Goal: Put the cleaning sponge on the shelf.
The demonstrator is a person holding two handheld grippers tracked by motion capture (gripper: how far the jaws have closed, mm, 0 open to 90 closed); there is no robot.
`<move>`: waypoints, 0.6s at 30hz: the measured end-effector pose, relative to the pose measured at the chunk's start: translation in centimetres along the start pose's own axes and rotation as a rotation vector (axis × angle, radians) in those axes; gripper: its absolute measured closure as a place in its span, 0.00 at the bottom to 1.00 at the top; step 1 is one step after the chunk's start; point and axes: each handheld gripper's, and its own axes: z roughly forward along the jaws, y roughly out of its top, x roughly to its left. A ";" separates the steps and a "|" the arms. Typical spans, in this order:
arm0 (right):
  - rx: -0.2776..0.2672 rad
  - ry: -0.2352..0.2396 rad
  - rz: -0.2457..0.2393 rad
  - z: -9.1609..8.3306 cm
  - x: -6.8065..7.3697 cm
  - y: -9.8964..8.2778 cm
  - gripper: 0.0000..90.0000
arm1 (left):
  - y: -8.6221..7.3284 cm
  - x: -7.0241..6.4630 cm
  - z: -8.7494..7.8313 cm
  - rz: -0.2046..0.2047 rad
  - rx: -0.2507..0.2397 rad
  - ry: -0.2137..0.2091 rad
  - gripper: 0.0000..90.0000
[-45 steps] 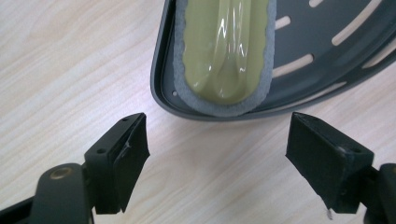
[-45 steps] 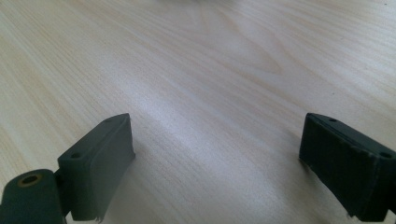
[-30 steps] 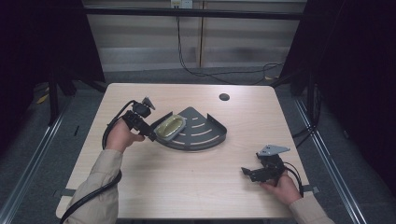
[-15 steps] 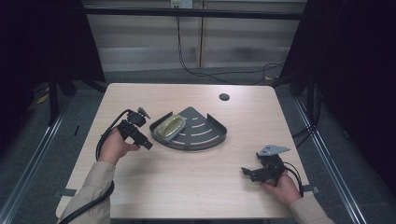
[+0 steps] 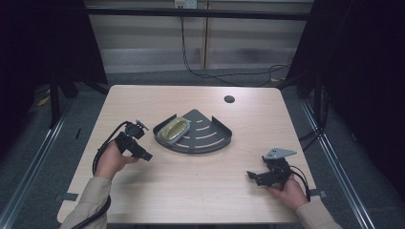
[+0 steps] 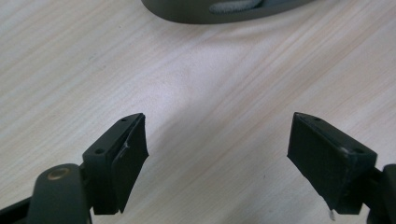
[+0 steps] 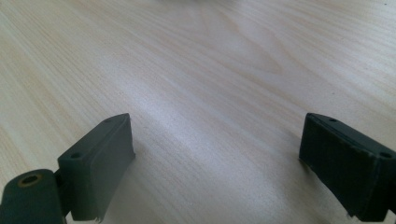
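Observation:
A dark grey quarter-round shelf tray lies at the table's middle, with a yellow-green sponge in clear wrap in its left corner. My left gripper stands open, low over the wood, just left of the tray and apart from it; nothing sits between its jaws. The tray's rim crosses the top of the left gripper view. My right gripper rests open near the front right of the table, its jaws wide over bare wood.
The light wooden table has a round cable hole at the back right. Cables trail from both grippers. Dark floor and metal rails surround the table.
My left gripper has drawn back from the sponge in the tray, moving left, toward the front edge and lower, with its jaws open. The right gripper has stayed still.

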 end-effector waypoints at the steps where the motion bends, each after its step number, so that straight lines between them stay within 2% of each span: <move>1: 0.000 0.000 0.001 0.0 0.0 0.0 0.10 | -0.2 -0.1 0.1 -0.006 -0.009 -0.002 0.22; 15: 0.001 -0.002 0.000 0.0 0.0 0.0 0.10 | -3.1 0.0 0.8 0.027 -0.041 -0.002 0.22; 18: 0.000 0.000 0.001 0.0 0.0 0.0 0.10 | -3.6 -0.1 0.8 0.023 -0.055 -0.005 0.22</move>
